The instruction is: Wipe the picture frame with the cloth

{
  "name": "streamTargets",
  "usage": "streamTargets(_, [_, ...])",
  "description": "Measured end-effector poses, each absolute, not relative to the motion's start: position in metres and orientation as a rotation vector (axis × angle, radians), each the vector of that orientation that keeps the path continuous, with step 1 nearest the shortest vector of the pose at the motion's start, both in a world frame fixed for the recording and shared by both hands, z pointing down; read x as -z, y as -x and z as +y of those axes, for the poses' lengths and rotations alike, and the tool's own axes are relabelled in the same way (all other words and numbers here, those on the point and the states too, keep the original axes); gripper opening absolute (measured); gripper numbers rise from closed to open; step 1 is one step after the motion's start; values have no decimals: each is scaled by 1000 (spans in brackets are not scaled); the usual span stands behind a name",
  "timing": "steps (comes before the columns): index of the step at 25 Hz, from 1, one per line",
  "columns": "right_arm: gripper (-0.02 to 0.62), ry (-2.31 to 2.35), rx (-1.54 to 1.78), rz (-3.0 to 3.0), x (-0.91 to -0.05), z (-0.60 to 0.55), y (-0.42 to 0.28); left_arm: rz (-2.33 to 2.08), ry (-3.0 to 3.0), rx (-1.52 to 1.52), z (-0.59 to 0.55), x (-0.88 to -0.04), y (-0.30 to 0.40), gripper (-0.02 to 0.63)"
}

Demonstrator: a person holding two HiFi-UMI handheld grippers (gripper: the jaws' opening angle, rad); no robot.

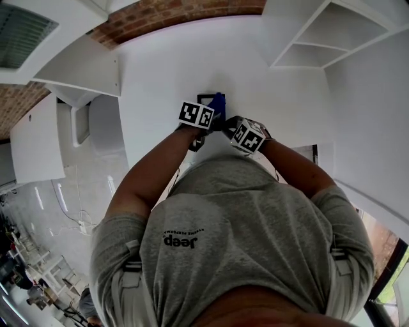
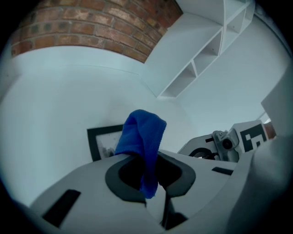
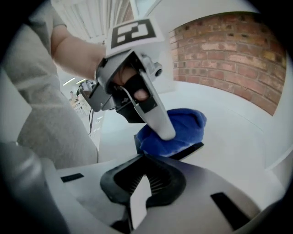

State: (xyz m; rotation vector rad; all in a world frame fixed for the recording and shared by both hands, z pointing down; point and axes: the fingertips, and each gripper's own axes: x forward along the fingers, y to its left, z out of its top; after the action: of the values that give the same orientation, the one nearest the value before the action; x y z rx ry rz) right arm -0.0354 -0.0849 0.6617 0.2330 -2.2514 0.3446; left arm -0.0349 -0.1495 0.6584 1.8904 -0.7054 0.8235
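A black picture frame (image 2: 101, 140) lies on the white table (image 1: 166, 83), half covered by a blue cloth (image 2: 142, 132). My left gripper (image 2: 149, 172) is shut on the cloth, which bunches up out of its jaws and hangs down between them. In the right gripper view the left gripper's pale finger (image 3: 161, 119) presses the cloth (image 3: 183, 130) onto the frame's edge (image 3: 194, 149). My right gripper (image 3: 144, 183) sits just short of the frame's near corner, jaws together with nothing between them. In the head view both marker cubes crowd the frame (image 1: 208, 98).
White wall shelves (image 1: 319, 38) hang to the right, and a brick wall (image 1: 172, 13) runs behind the table. The person's torso and arms (image 1: 236, 223) fill the lower head view. A white cabinet (image 1: 70, 70) stands at the left.
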Motion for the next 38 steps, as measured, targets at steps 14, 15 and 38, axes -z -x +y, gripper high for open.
streamTargets(14, [18,-714,-618,-2570,-524,-208,-38,-1134,-2096,-325,-197,-517,197,57])
streamTargets(15, [18,-751,-626,-2591,-514,-215,-45,-1159,-2116,-293,-195,-508,206,56])
streamTargets(38, [15,-1103,-731,-2780,-433,-251,-112,-1376,-2289,111,-177,-422,273,56])
